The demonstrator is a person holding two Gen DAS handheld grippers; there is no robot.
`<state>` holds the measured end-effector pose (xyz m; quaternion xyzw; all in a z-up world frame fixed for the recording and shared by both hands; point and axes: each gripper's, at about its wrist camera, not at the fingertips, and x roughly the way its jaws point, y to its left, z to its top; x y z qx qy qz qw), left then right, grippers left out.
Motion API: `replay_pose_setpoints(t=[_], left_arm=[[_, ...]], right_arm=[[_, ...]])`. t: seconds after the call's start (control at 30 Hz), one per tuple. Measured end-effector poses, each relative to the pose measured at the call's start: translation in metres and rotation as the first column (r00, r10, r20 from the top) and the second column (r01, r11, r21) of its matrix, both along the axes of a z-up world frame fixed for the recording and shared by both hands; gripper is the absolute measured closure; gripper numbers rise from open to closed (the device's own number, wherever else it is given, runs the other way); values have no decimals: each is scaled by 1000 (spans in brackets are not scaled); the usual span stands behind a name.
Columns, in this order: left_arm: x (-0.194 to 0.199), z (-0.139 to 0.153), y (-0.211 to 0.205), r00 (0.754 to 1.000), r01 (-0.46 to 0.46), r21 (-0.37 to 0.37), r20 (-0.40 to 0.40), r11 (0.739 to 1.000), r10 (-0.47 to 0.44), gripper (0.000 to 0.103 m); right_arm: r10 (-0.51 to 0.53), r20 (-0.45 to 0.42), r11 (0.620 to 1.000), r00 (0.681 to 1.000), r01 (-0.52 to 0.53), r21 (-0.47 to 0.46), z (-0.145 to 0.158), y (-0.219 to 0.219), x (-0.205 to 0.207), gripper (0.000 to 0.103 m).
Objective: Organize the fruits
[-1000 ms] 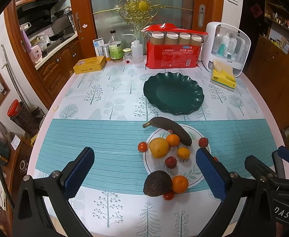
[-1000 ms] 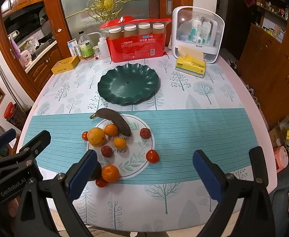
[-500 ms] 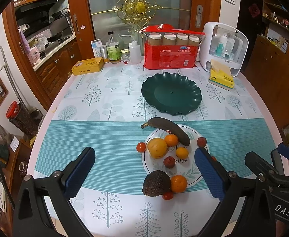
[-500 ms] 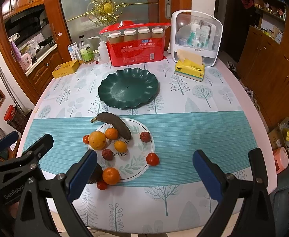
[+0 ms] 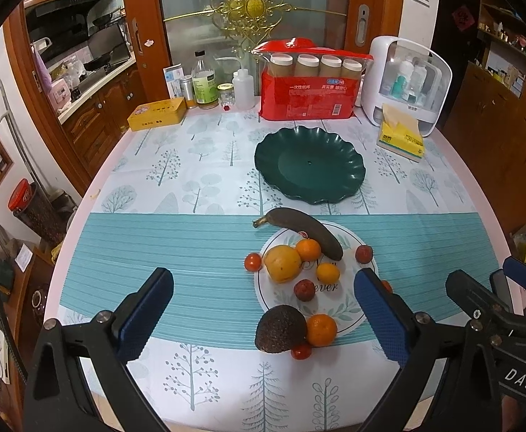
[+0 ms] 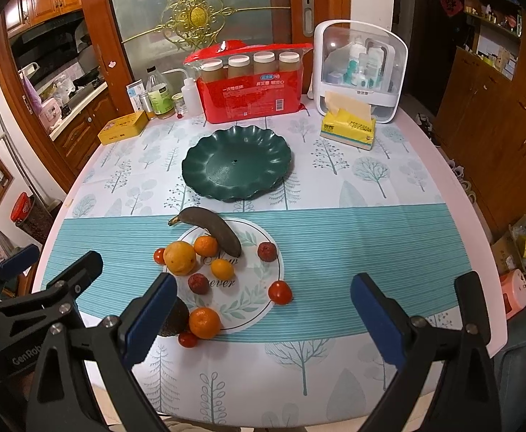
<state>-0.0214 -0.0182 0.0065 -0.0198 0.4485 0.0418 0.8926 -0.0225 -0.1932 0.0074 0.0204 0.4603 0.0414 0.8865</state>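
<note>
On the table near its front edge, the left wrist view shows the left gripper [image 5: 263,309] held above the cloth with its fingers spread wide and nothing between them. Ahead of it lies the fruit: a dark avocado [image 5: 281,328] touching an orange [image 5: 321,329], a small tomato [image 5: 301,351] just below them, a yellow fruit [image 5: 282,264] and a blackened banana [image 5: 304,230] across the far edge of the round printed mat [image 5: 345,309]. The green plate [image 5: 309,163] stands empty beyond the banana. Part of the other gripper shows at the right edge. In the right wrist view, the right gripper [image 6: 263,309] likewise hangs over the cloth, fingers spread and holding nothing; a lone tomato [image 6: 280,292] sits nearest its open span, and the avocado is partly hidden behind the left finger. Judgement: no fruit has yet been gathered and the work stands at the approach to a first pick. The next move calls for lowering one gripper over a single fruit, closing gently, and carrying it, presumably, to the green plate.
</note>
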Motion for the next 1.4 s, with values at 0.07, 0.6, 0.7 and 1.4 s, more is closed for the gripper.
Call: replay_pose_setpoints(t=[0.07, 0.6, 0.7, 1.4], left_arm=[[0, 0, -1, 1000, -2, -2, -4, 1000, 2, 3], [-1, -8, -19, 998, -64, -14, -18, 998, 63, 3], [0, -12, -18, 996, -80, -21, -33, 997, 79, 3], [1, -75, 41, 977, -155, -63, -158, 986, 144, 3]], right_arm=[[5, 2, 1000, 1000, -5, 6, 1, -1, 0, 5], [97, 9, 995, 995, -98, 29, -8, -21, 11, 5], [117, 8, 992, 993, -117, 39, -12, -25, 14, 5], [120, -26, 992, 992, -119, 33, -54, -57, 52, 7]])
